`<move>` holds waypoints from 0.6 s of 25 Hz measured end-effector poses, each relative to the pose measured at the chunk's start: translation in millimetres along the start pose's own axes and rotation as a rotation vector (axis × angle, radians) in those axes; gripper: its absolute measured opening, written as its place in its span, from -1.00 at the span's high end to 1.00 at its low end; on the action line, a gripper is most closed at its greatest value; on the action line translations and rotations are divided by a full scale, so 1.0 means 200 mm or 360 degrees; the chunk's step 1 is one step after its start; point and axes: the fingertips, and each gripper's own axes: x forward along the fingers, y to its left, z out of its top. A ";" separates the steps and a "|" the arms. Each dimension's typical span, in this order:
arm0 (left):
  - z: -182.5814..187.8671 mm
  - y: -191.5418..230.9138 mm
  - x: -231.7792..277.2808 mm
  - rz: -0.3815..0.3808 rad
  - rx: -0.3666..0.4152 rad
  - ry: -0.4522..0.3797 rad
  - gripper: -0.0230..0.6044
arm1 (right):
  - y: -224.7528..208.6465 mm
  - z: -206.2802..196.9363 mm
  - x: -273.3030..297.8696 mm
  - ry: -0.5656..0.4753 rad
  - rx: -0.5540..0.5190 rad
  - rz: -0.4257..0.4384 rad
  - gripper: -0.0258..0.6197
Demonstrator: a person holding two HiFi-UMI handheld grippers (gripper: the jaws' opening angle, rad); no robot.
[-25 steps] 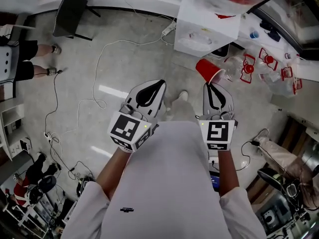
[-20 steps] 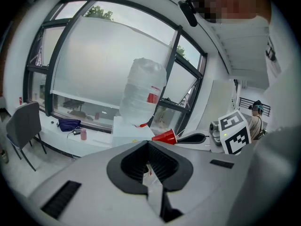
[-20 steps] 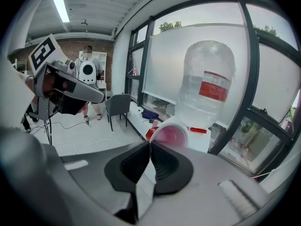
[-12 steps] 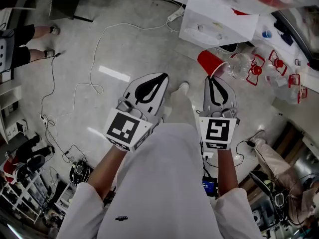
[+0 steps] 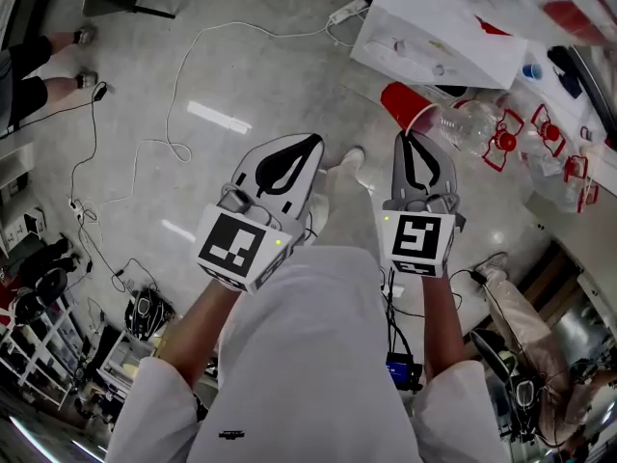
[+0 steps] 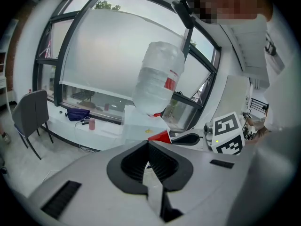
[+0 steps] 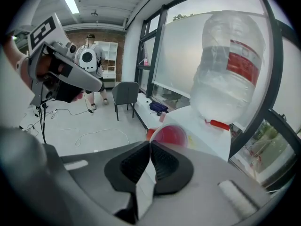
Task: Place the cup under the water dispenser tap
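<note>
A red cup (image 5: 405, 106) lies on its side in the air, mouth toward me, with my right gripper (image 5: 411, 139) shut on its rim. In the right gripper view the cup (image 7: 169, 135) sits just past the closed jaws, in front of the white water dispenser (image 7: 207, 131) with its big upturned bottle (image 7: 228, 65) and a red tap (image 7: 218, 124). In the head view the dispenser (image 5: 453, 27) is above the cup. My left gripper (image 5: 314, 143) is shut on nothing, left of the cup. The left gripper view shows the bottle (image 6: 157, 79) and the cup (image 6: 161, 136).
White cables (image 5: 183, 95) and a power strip (image 5: 349, 10) lie on the grey floor. Empty bottles with red handles (image 5: 501, 128) sit at the right. A person's legs (image 5: 39, 61) show at the far left. A grey chair (image 7: 123, 94) stands by the window.
The head view has swung, so the floor and dispenser slid up and to the right. The cup stays held in the right gripper. Both grippers keep their places side by side.
</note>
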 end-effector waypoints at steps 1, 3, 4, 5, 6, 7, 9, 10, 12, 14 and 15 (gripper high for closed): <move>-0.01 0.01 0.01 0.0000 -0.0009 0.0005 0.93 | 0.00 -0.02 0.02 0.0014 -0.0005 0.0005 0.85; -0.03 0.02 0.04 -0.0002 -0.0023 0.0014 0.93 | 0.00 -0.05 0.07 0.0039 -0.0021 0.0013 0.85; -0.04 0.03 0.05 -0.0004 -0.0029 0.0019 0.93 | 0.00 -0.06 0.09 0.0044 -0.0032 0.0017 0.85; -0.05 0.03 0.06 -0.0005 -0.0034 0.0024 0.93 | 0.00 -0.06 0.11 0.0047 -0.0043 0.0024 0.85; -0.07 0.04 0.07 -0.0007 -0.0037 0.0029 0.93 | 0.01 -0.07 0.13 0.0049 -0.0054 0.0033 0.85; -0.08 0.05 0.09 -0.0006 -0.0040 0.0032 0.93 | 0.01 -0.09 0.16 0.0055 -0.0065 0.0041 0.85; -0.10 0.07 0.13 -0.0001 -0.0047 0.0034 0.93 | 0.00 -0.13 0.21 0.0082 -0.0086 0.0051 0.85; -0.11 0.08 0.14 0.0005 -0.0055 0.0037 0.93 | 0.00 -0.16 0.23 0.0097 -0.0096 0.0056 0.85; -0.15 0.08 0.17 0.0011 -0.0080 0.0068 0.93 | -0.01 -0.21 0.27 0.0127 -0.0118 0.0064 0.85; -0.19 0.09 0.19 0.0009 -0.0098 0.0097 0.93 | 0.00 -0.25 0.31 0.0149 -0.0141 0.0076 0.85; -0.20 0.10 0.20 0.0012 -0.0103 0.0098 0.93 | 0.00 -0.27 0.33 0.0157 -0.0149 0.0082 0.85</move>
